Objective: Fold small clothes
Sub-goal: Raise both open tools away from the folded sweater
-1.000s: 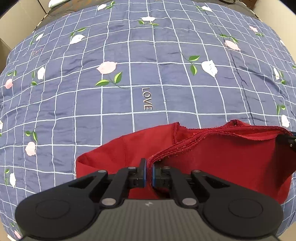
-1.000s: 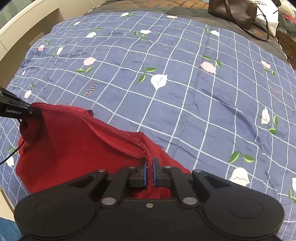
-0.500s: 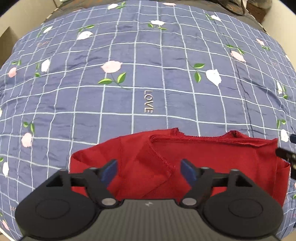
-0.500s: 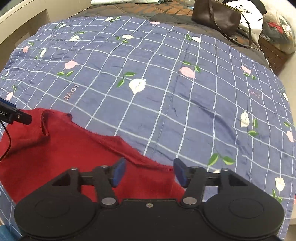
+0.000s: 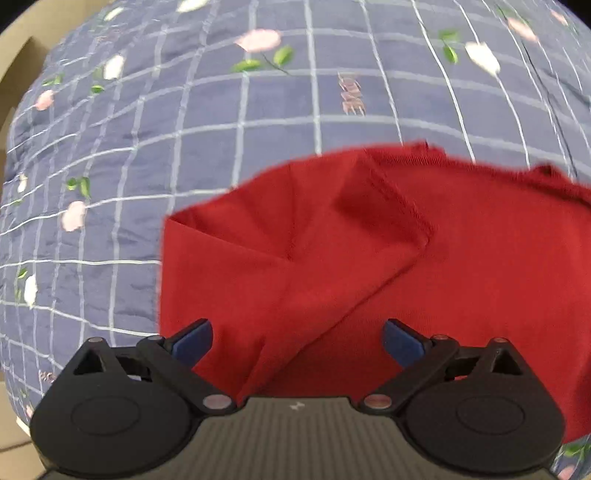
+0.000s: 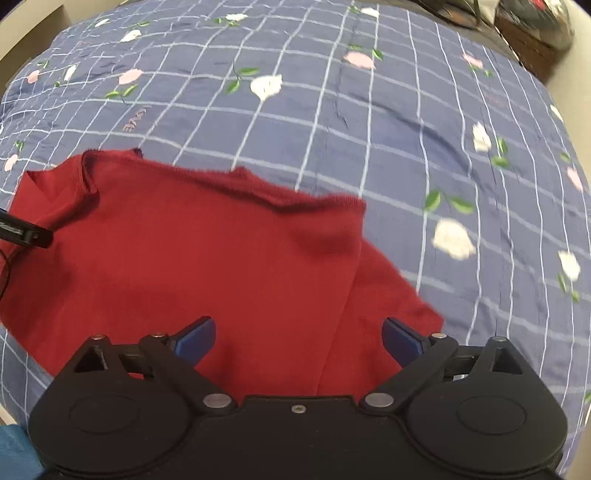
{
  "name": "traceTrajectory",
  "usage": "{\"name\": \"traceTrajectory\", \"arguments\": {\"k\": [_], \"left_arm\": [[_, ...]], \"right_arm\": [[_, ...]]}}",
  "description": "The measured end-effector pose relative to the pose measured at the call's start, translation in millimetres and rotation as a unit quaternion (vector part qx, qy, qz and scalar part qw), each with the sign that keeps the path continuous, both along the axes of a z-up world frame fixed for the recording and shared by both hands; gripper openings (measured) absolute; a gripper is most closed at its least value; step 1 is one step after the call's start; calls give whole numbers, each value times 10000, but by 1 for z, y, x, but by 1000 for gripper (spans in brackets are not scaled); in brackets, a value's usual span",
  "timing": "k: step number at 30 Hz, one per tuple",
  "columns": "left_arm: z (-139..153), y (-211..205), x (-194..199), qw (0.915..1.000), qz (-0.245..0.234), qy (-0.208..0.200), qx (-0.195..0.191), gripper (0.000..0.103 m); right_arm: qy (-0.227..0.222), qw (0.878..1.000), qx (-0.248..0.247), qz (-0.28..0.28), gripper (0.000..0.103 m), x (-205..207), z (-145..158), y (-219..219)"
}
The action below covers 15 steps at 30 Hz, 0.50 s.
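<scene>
A small red garment lies folded over on the blue checked bedspread. In the left wrist view its left sleeve part shows diagonal creases and a stitched hem. My left gripper hovers open over the garment's near left part, nothing between its blue pads. In the right wrist view the red garment spreads flat, its hem edge running across the top. My right gripper stands open above its near right part. The tip of the left gripper pokes in at the left edge.
The floral bedspread with white grid lines and a "LOVE" print stretches far beyond the garment. Dark bags and furniture sit past the bed's far right corner. A beige wall or bed frame borders the left.
Both grippers were shut on the garment's hem a second ago, then opened and let it drop. Since then both have moved closer and lower over the flattened cloth.
</scene>
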State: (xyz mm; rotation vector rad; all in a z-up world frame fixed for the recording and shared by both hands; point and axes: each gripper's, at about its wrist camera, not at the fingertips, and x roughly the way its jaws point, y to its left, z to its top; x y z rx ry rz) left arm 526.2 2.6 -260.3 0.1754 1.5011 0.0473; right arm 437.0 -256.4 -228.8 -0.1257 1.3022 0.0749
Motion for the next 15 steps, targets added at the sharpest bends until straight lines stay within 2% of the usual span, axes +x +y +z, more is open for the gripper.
{"name": "traceTrajectory", "arguments": {"k": [2,4,7,12,15], "left_arm": [[-5,-2,0,9998,-93,-85,164,101],[-8,0,0,9983,-81,-215,529,100],[1,21,3,9935,290,-419,1017,100],[40,71,-3,9827,1286,-778,1085,100],[63,92,-18,9772,1524,-926,1152,100]], "right_arm": [[79,10000,4,-20,98,-12,0,0],[184,9998,-29,-9,98,-25,-1,1],[317,9995,-76,-56,98,-48,0,3],[415,9986,6,-335,100,-83,6,6],[400,9982,92,-427,101,-102,11,12]]}}
